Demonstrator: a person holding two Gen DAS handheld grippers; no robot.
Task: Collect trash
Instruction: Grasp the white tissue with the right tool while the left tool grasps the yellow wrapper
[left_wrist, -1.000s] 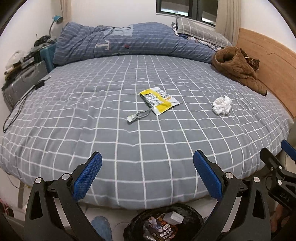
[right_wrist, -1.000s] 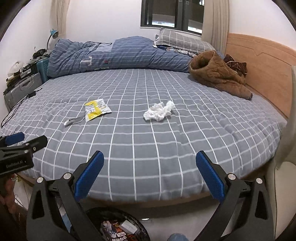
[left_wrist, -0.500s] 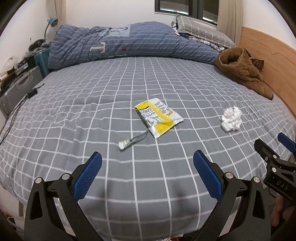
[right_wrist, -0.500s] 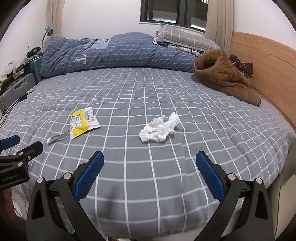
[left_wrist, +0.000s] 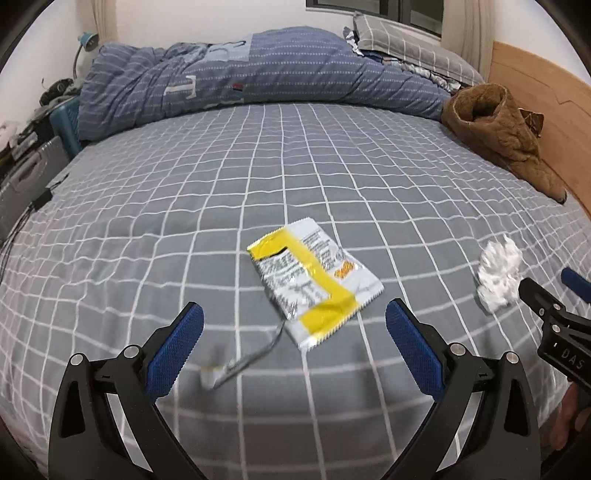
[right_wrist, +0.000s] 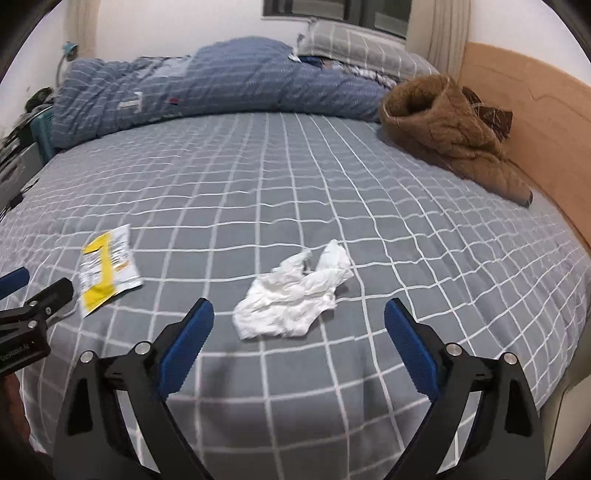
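A yellow and white snack wrapper (left_wrist: 314, 284) lies flat on the grey checked bed (left_wrist: 258, 177), just ahead of my left gripper (left_wrist: 293, 343), which is open and empty. A thin torn strip (left_wrist: 240, 363) lies between the left fingers, near the left one. A crumpled white tissue (right_wrist: 295, 295) lies just ahead of my right gripper (right_wrist: 299, 336), which is open and empty. The wrapper also shows in the right wrist view (right_wrist: 107, 269), and the tissue in the left wrist view (left_wrist: 498, 277).
A rolled blue duvet (left_wrist: 258, 74) and a pillow (left_wrist: 406, 44) lie at the far side. A brown coat (left_wrist: 506, 136) lies by the wooden headboard (left_wrist: 535, 92). A suitcase (left_wrist: 26, 184) and cables stand off the bed's left edge.
Both grippers have moved forward over the bed, closer to the wrapper and the tissue. The black trash bag below the bed edge has dropped out of view.
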